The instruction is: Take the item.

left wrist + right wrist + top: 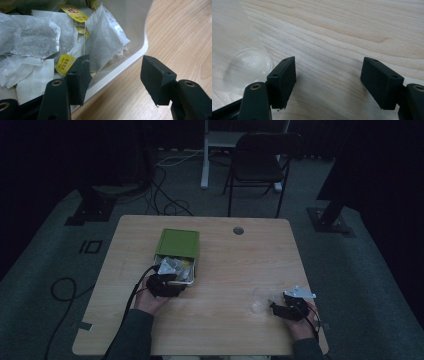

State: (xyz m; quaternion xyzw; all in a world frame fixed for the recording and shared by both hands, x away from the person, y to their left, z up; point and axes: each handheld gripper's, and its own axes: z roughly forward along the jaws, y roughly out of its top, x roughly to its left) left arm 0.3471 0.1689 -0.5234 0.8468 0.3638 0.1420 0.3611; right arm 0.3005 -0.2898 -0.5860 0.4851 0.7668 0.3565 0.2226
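Observation:
A white box [193,278] with a green lid [177,242] slid back holds several tea bags [172,266] with yellow tags. My left gripper [167,282] is at the box's near edge. In the left gripper view its jaws [116,77] stand apart astride the white box wall [136,32]: one inside beside a tea bag [102,42], the other outside over the table, neither pressing on anything. My right gripper [280,307] rests at the table's right front, open [328,80] over bare wood, with a clear plastic cup [242,65] just left of its jaws.
The wooden table [235,265] has a round cable hole [238,230] at the back. The clear cup [260,302] stands left of the right hand. A black chair [260,162] and cables lie on the floor beyond the table.

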